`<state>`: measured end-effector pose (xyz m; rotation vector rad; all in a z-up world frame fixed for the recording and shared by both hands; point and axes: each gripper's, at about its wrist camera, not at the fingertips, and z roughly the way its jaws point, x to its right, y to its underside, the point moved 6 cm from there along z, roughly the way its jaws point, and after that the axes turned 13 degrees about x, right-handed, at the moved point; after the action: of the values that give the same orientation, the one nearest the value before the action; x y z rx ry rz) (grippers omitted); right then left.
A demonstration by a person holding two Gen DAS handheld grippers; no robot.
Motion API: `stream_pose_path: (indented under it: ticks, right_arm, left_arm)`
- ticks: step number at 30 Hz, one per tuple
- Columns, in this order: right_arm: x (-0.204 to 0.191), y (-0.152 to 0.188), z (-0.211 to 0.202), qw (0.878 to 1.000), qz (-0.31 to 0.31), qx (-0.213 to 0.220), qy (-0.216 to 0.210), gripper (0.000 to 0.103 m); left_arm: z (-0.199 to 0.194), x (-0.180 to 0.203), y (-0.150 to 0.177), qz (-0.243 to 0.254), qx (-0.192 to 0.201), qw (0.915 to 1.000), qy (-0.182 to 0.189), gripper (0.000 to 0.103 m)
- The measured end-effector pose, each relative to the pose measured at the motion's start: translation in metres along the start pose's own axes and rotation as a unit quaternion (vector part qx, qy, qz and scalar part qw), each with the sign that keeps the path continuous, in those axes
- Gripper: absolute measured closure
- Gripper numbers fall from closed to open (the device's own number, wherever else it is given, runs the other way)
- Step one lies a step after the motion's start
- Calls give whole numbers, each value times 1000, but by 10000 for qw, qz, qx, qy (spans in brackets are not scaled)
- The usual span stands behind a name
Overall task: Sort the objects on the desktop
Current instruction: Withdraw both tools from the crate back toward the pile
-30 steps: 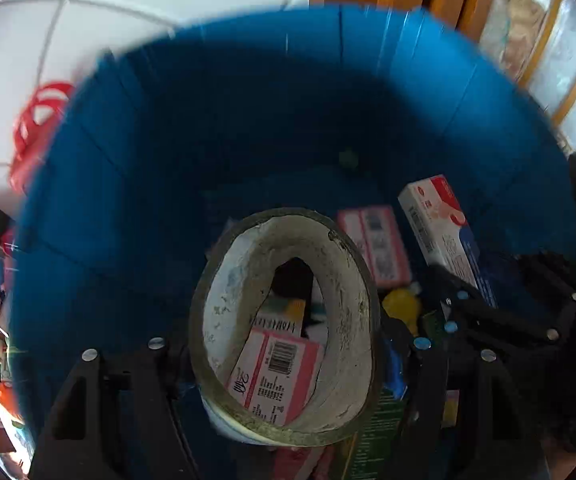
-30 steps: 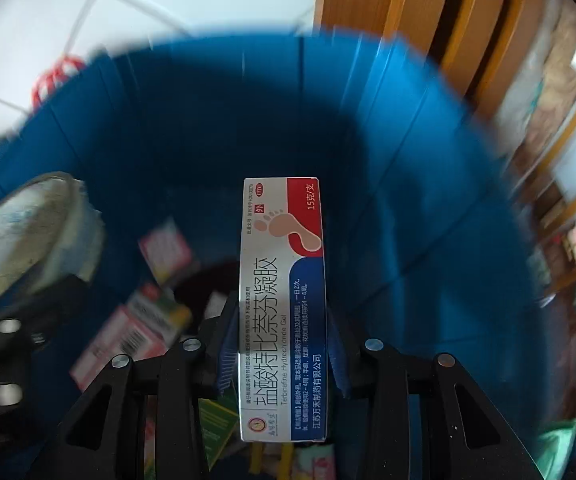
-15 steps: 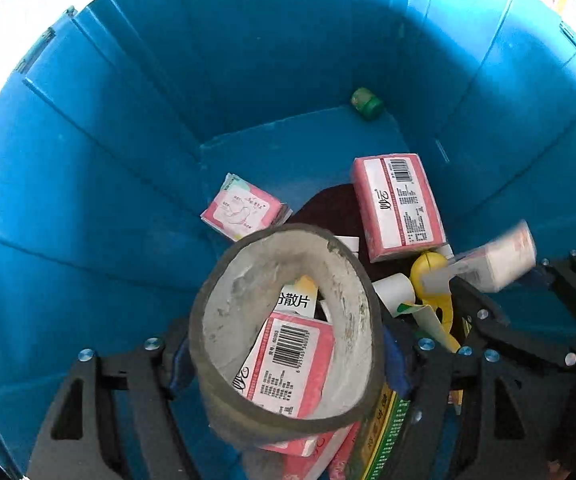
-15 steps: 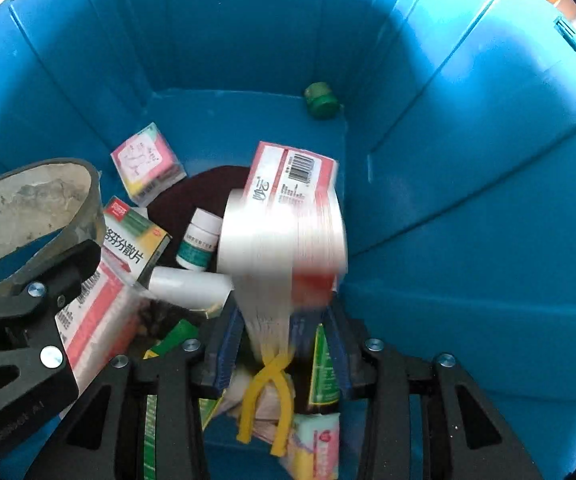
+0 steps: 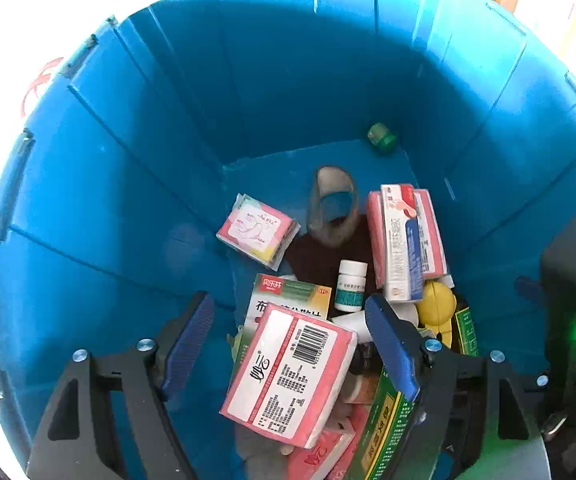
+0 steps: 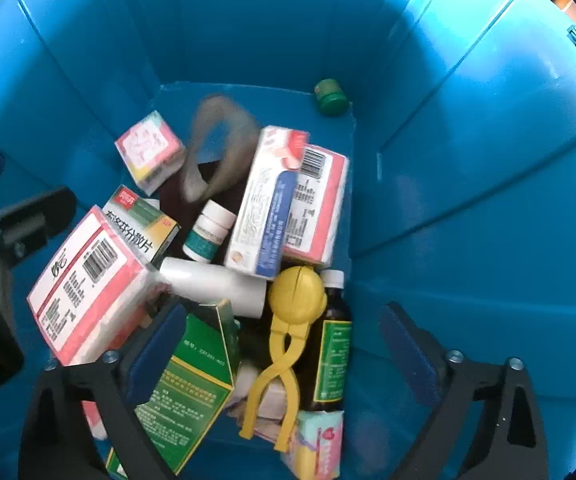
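Both tools gape wide and hold nothing: left tool (image 5: 288,344), right tool (image 6: 279,344). The tape roll (image 5: 332,211) and cream box (image 6: 265,200) lie inside the blue bin (image 5: 127,160). Best lift straight up, clear of the walls, before fetching more

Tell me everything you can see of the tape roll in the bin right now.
The tape roll is a grey-brown ring with a pale, dirty inner core, smeared by motion blur in both views. It is free of both grippers, tilted on edge near the back of the blue bin, over a dark patch. Whether it has settled, or touches the boxes beside it, cannot be told.
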<state>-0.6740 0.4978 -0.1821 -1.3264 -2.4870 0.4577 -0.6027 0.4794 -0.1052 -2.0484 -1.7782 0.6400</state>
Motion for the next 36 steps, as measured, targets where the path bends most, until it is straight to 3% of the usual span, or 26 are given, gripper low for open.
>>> stream_pose_path:
  ticks: [4, 11, 18, 23, 27, 33, 36]
  right_arm:
    - [-2, -1, -7, 10000, -50, 74, 16, 3]
    - [0, -18, -62, 9966, 110, 789, -221, 1]
    - [-15, -24, -160, 9801, -32, 1968, -235, 0]
    - [-51, -14, -219, 9609, 23, 2717, -542, 0]
    - [-101, -5, -253, 9449, 14, 3167, -829, 0]
    - [-192, 3, -277, 9306, -132, 3494, -1088, 0]
    - [-252, 5, -289, 9253, -324, 3596, -1160, 0]
  left_arm:
    - [-22, -7, -7, 52, 385, 9990, -227, 25]
    - [-95, -36, -15, -144, 1051, 9940, -285, 25]
    - [-200, -91, 4, -445, 2188, 9742, -330, 25]
    - [-263, -146, 46, -728, 3043, 9480, -580, 20]
    - [-287, -198, 92, -1017, 3480, 9283, -825, 15]
    - [-299, -294, 169, -1472, 3629, 9133, -1119, 15]
    - [-300, -344, 208, -1555, 3587, 9117, -1261, 15]
